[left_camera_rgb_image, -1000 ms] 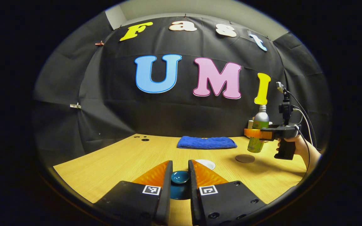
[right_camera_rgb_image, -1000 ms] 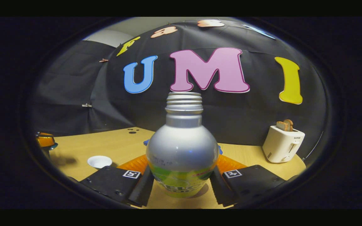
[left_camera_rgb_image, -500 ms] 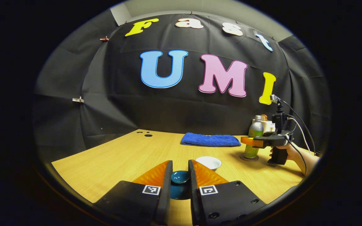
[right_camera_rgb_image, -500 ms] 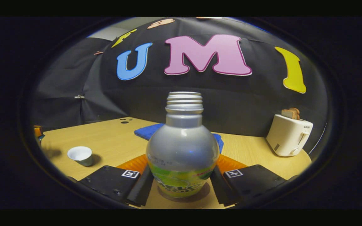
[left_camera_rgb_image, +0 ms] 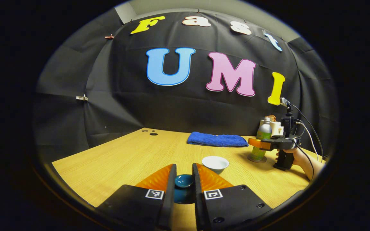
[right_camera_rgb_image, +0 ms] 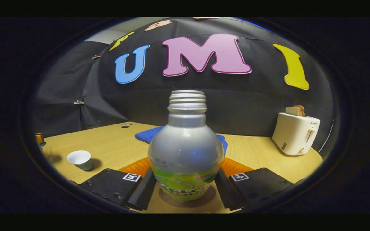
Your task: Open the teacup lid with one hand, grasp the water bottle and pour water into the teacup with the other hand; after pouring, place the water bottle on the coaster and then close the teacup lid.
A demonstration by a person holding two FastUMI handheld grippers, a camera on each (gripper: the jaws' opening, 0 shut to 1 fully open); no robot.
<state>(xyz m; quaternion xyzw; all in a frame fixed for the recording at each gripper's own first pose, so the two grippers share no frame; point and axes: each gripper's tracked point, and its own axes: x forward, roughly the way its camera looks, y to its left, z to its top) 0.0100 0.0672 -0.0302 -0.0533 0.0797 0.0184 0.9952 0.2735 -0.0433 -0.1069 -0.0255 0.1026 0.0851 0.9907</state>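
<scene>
Wooden table point(left_camera_rgb_image: 124, 157), left tool point(left_camera_rgb_image: 184, 175) clenched on teacup lid point(left_camera_rgb_image: 184, 180), right tool point(right_camera_rgb_image: 185, 183) gripping green-labelled water bottle point(right_camera_rgb_image: 186, 154) on coaster point(right_camera_rgb_image: 188, 200)

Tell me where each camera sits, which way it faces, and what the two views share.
Left gripper view: rides the left gripper, shut on the lid, facing across the table; the person's hand shows far right.
Right gripper view: rides the right gripper, facing the bottle on the coaster.
Shared: bottle, teacup, blue towel, toaster.
</scene>
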